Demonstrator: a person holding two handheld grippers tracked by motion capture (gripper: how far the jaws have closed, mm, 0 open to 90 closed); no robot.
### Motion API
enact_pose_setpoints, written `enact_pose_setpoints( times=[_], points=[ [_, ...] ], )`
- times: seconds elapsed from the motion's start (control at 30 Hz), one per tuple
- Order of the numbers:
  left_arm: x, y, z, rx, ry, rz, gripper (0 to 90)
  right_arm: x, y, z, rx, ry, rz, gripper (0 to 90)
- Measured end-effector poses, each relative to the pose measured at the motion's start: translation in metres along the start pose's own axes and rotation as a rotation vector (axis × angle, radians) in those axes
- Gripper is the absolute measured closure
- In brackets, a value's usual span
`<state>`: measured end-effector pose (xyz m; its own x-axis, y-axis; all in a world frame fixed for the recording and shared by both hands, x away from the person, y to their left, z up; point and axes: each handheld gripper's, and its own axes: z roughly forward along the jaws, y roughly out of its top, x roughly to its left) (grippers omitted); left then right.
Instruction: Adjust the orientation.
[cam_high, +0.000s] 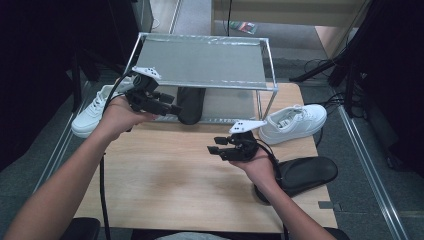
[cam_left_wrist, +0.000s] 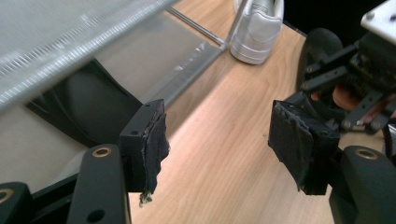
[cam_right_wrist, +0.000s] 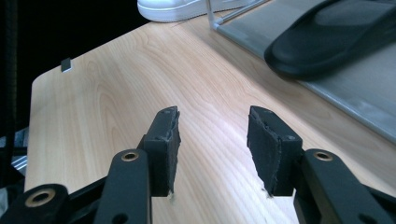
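The black slipper (cam_high: 191, 104) lies on the low shelf of the metal rack (cam_high: 200, 62), toe poking over the front edge. My left gripper (cam_high: 172, 108) is wide and empty just beside it. My right gripper (cam_high: 214, 149) is also wide and empty, over the bare table (cam_high: 165, 175). I think I should push the slipper in gently. Another slipper (cam_high: 305, 172) and white shoes (cam_high: 292, 122) wait nearby. The room is dark.

No readable text, brand or number anywhere here, not on the shoes, rack or worktop.
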<state>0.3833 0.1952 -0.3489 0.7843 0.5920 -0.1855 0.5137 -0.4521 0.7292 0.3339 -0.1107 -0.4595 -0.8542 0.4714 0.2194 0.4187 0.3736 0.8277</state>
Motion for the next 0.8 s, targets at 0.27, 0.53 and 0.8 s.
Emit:
enact_pose_setpoints(
  times=[0.27, 0.53, 0.8],
  points=[
    [-0.014, -0.028, 0.013, 0.008, -0.012, -0.019, 36.9, -0.003, -0.022, -0.031, -0.009, -0.012, 0.015, 53.0],
    [-0.027, -0.055, 0.022, 0.026, -0.018, -0.022, 35.9, -0.007, -0.037, -0.055, -0.011, -0.028, 0.025, 56.8],
    [-0.042, -0.077, 0.035, 0.000, -0.059, -0.050, 35.8, -0.010, -0.046, -0.070, -0.015, -0.062, 0.048, 64.6]
  ],
)
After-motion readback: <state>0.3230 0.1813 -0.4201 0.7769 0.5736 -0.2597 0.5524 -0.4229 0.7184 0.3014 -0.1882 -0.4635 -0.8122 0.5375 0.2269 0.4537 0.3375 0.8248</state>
